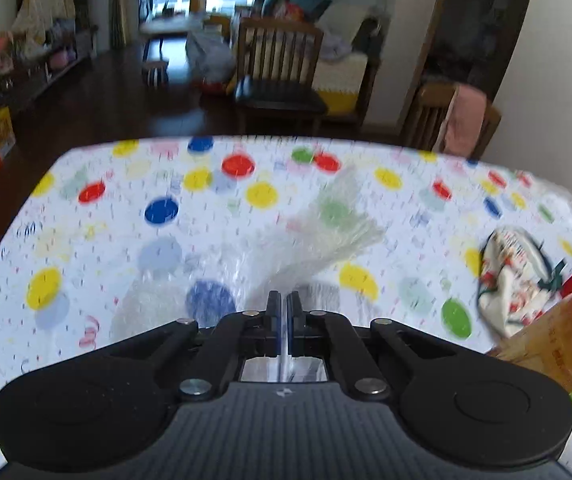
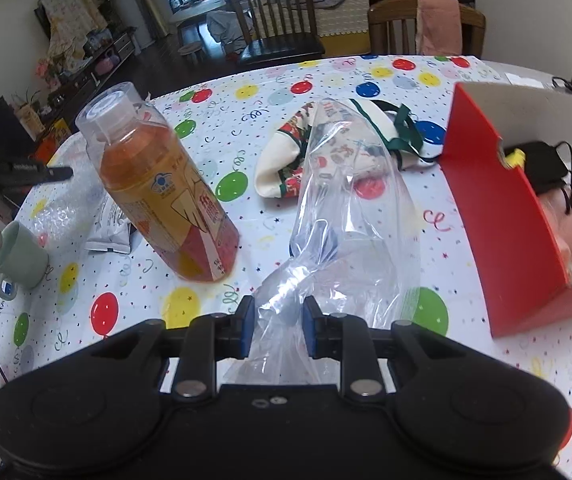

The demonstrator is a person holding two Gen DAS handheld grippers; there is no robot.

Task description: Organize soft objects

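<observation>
My left gripper [image 1: 284,300] is shut on a sheet of clear bubble wrap [image 1: 326,224], which fans out ahead of the fingers above the dotted tablecloth [image 1: 126,216]; the view is blurred. My right gripper [image 2: 277,320] has its jaws partly apart around the bunched end of a clear plastic bag [image 2: 346,208], which stands up between the fingers. A printed cloth pouch with green ties [image 2: 286,160] lies behind the bag; it also shows at the right of the left wrist view [image 1: 514,280]. The red box [image 2: 498,216] at right holds a black item and soft pinkish things.
An orange drink bottle [image 2: 158,184] stands left of the bag, also in the left wrist view [image 1: 558,336]. More bubble wrap [image 2: 66,208], a snack packet [image 2: 112,228] and a pale green mug [image 2: 18,256] lie at left. Wooden chairs stand beyond the table's far edge [image 1: 278,76].
</observation>
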